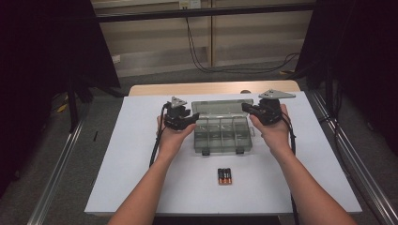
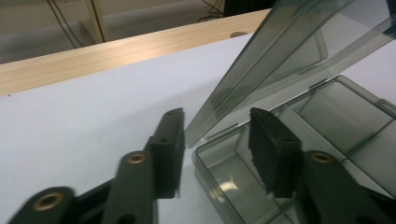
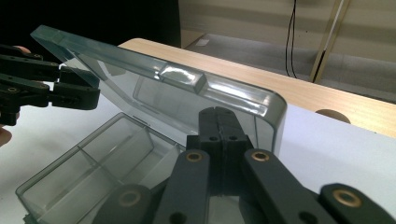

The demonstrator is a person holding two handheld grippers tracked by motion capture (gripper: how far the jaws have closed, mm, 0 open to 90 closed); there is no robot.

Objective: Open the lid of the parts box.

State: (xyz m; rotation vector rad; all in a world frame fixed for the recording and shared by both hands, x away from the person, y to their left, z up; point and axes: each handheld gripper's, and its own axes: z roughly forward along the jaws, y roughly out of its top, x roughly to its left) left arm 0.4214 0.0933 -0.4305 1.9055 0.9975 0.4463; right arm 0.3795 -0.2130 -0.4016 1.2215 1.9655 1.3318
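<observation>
Box (image 1: 221, 132), a clear compartment organiser, sat near the far edge of the white sheet (image 1: 117, 159), its lid (image 1: 220, 106) already raised, compartments empty. Batteries (image 1: 224, 176) lay near the front edge, not yet loaded. Left gripper (image 1: 187, 120) straddled the lid's corner, jaws partly open, gripping nothing; right gripper (image 1: 247, 108) was fully closed, empty, against the lid. No writing was legible.

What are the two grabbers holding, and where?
Nothing is gripped. The left gripper is open astride the lid's corner; the right gripper, shut and empty, sits against the lid's other end.
</observation>
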